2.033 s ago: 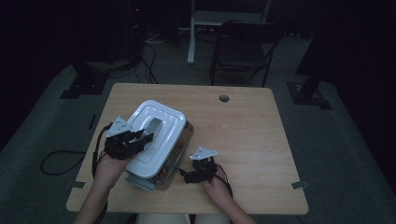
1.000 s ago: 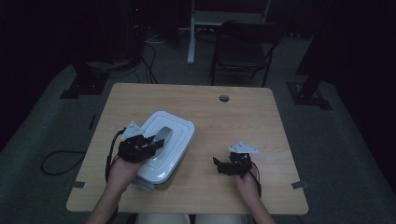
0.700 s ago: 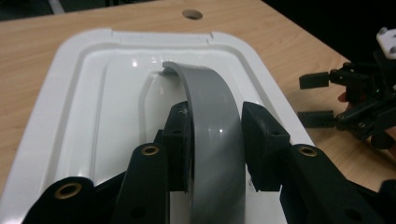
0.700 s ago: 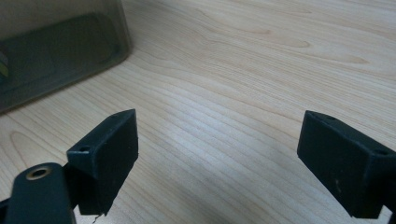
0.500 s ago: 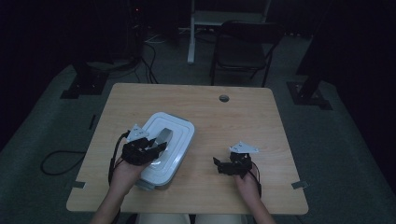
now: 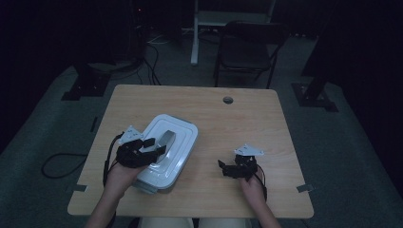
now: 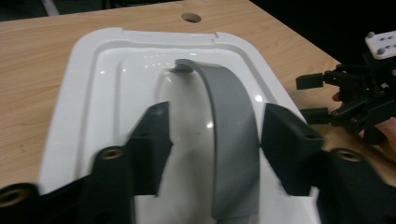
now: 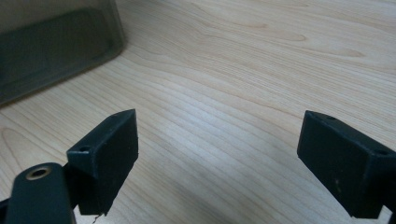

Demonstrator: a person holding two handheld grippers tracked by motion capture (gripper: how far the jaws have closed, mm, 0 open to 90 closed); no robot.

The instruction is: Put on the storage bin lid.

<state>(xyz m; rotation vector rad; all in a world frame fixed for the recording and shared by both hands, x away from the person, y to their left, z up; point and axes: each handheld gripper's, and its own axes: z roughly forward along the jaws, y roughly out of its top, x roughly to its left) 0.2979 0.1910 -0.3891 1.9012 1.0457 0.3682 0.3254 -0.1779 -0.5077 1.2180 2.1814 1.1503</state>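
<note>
White plastic, glossy and lidded: the storage box [image 6: 166, 152] lies left of centre in the high view, on the wooden table [image 6: 237, 118], set at a slant with its far end toward the upper right. A grey handle [image 7: 229, 140] arches along the middle of its lid.

The left forearm comes up from the bottom left of that view, and the left hand carries the left gripper [image 6: 154, 147] over the near half of the lid, pointing toward the upper right. In the left gripper view its jaws stand either side of the handle with a gap on each side. They have just been opening, and the pads do not press on the handle.

The right hand rises from the bottom edge, right of centre, and holds the right gripper [image 6: 224, 168] low over bare table, well apart from the box and pointing toward it. In the right gripper view its jaws are spread wide with only wood grain between them.
</note>
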